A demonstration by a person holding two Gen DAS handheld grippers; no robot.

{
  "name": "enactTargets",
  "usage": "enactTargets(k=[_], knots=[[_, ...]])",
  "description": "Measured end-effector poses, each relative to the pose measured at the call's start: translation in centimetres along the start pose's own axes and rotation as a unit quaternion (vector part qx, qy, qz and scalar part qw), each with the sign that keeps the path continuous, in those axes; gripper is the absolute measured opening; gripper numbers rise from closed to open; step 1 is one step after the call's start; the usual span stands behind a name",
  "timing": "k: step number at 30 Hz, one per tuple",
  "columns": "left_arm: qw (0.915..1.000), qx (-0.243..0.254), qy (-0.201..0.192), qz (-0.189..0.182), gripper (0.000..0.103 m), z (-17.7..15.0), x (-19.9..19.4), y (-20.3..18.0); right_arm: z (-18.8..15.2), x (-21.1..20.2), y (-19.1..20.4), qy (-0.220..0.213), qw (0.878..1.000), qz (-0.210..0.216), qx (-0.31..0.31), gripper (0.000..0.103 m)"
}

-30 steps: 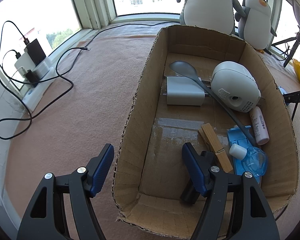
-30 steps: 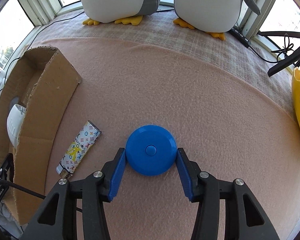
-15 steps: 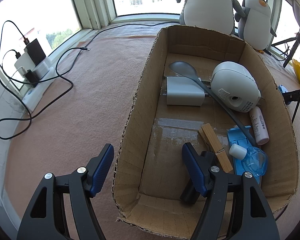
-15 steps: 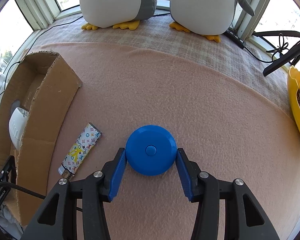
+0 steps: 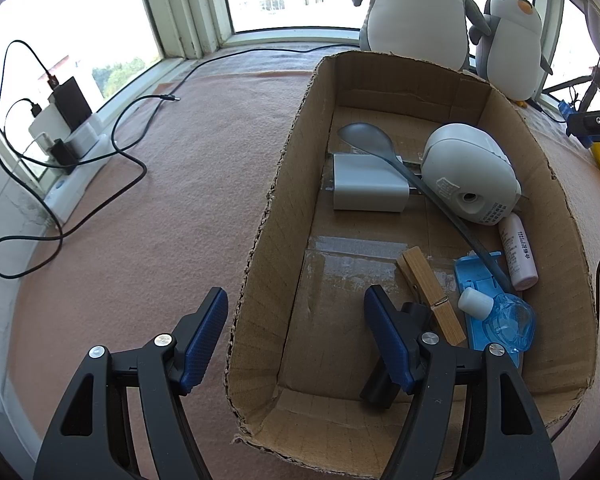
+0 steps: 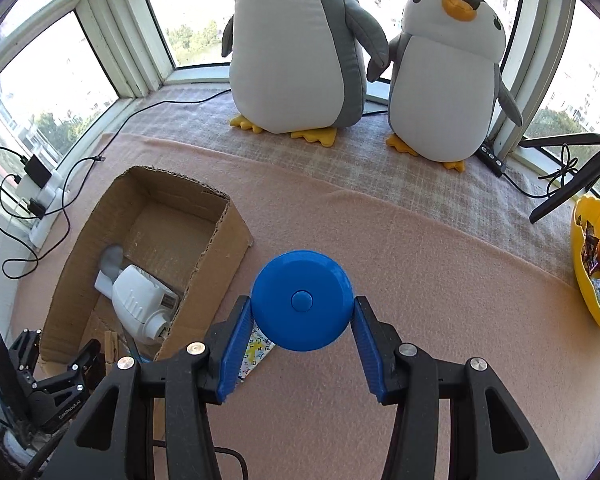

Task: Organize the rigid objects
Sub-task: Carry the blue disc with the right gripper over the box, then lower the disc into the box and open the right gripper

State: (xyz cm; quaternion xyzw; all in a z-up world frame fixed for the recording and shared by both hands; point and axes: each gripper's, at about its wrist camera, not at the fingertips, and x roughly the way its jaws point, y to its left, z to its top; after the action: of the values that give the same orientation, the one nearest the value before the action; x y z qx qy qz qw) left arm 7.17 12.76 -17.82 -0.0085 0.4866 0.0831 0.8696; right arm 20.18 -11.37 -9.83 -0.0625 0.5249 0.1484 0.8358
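My right gripper (image 6: 300, 344) is shut on a round blue disc (image 6: 302, 300) and holds it above the pink cloth. A patterned flat stick (image 6: 256, 354) lies under it, partly hidden. The cardboard box (image 6: 216, 256) is to the left; it also shows in the left wrist view (image 5: 276, 208). My left gripper (image 5: 296, 332) is open and empty, straddling the box's left wall. Inside lie a white sharpener (image 5: 470, 174), grey spoon (image 5: 366, 136), white adapter (image 5: 366, 188), wooden clothespin (image 5: 430, 294), pink tube (image 5: 518, 252) and blue items (image 5: 496, 312).
Two plush penguins (image 6: 296, 48) stand at the back by the window. A yellow bowl of oranges (image 6: 588, 276) is at the right edge. A power strip with chargers and black cables (image 5: 64, 136) lies at the left. A black tripod leg (image 6: 572, 184) is at the right.
My right gripper has lifted the blue disc off the cloth and tilted up; the box and penguins now show more fully. The left gripper has not moved.
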Motion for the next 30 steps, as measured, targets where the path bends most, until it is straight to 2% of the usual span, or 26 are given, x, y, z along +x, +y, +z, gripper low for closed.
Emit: enactTargets(k=[6, 14, 30], knots=[[1.0, -0.002, 0.0, 0.0, 0.072, 0.0, 0.0, -0.1, 1.6, 0.0, 3.6, -0.017, 0.999, 0.023, -0.017, 0.046], [1.0, -0.002, 0.0, -0.002, 0.072, -0.1, 0.0, -0.2, 2.7, 1.7, 7.5, -0.013, 0.998, 0.037, -0.043, 0.046], [1.0, -0.003, 0.0, -0.003, 0.072, -0.1, 0.1, -0.3, 3.1, 3.8, 9.1, 0.006, 0.998, 0.035, -0.054, 0.046]])
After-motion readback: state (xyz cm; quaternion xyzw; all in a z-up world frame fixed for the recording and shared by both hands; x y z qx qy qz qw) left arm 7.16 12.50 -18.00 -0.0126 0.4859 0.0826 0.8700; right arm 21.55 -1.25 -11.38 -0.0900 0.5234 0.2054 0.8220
